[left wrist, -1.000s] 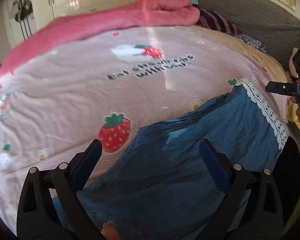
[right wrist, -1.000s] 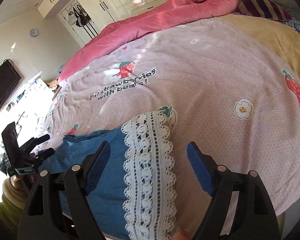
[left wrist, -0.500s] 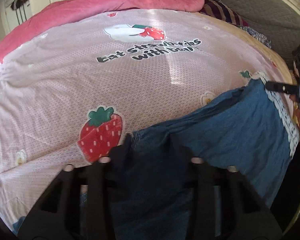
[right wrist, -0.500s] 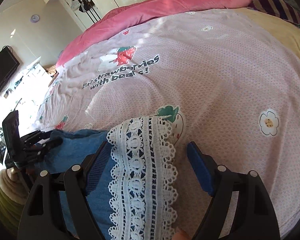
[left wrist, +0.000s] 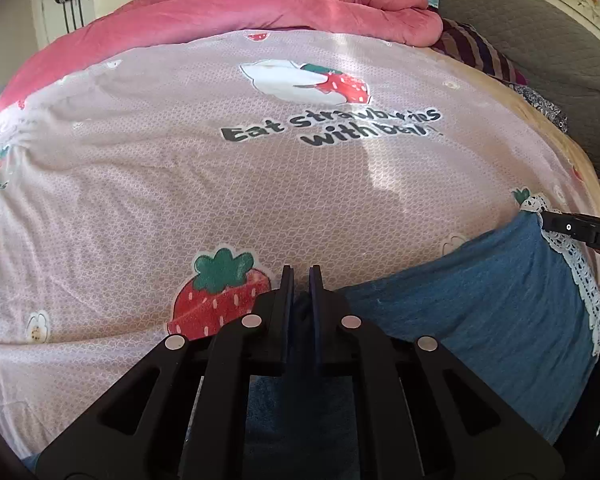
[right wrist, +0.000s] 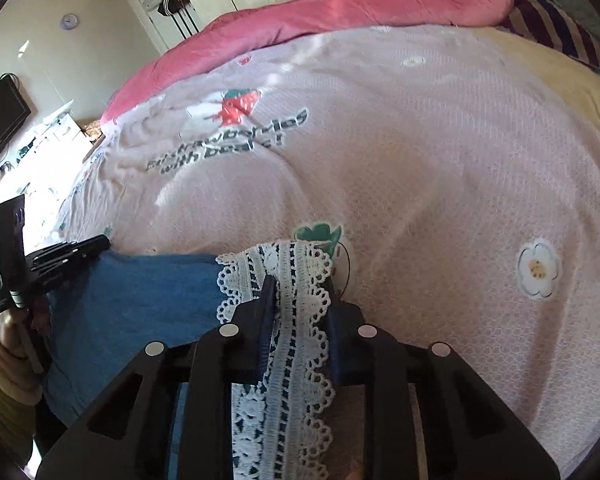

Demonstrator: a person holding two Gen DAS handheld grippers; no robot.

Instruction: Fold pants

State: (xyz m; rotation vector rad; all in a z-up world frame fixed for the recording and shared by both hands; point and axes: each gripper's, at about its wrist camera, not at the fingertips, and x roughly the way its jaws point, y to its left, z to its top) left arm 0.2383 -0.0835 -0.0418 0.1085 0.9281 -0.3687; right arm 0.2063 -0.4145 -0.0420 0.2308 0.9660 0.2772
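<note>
Blue pants with a white lace hem lie along the near edge of the bed. My left gripper is shut on the blue fabric at the pants' left end. My right gripper is shut on the lace hem at the other end; the blue cloth stretches left from it. The right gripper shows at the far right of the left wrist view. The left gripper shows at the left of the right wrist view.
The pants rest on a pink strawberry-print sheet with dark lettering. A rolled pink duvet lies along the far side. A striped pillow and grey headboard are at the right. Wardrobes and a television stand beyond.
Both grippers went from open to shut, the left on the blue fabric, the right on the lace hem. Both moved lower, towards the pants.
</note>
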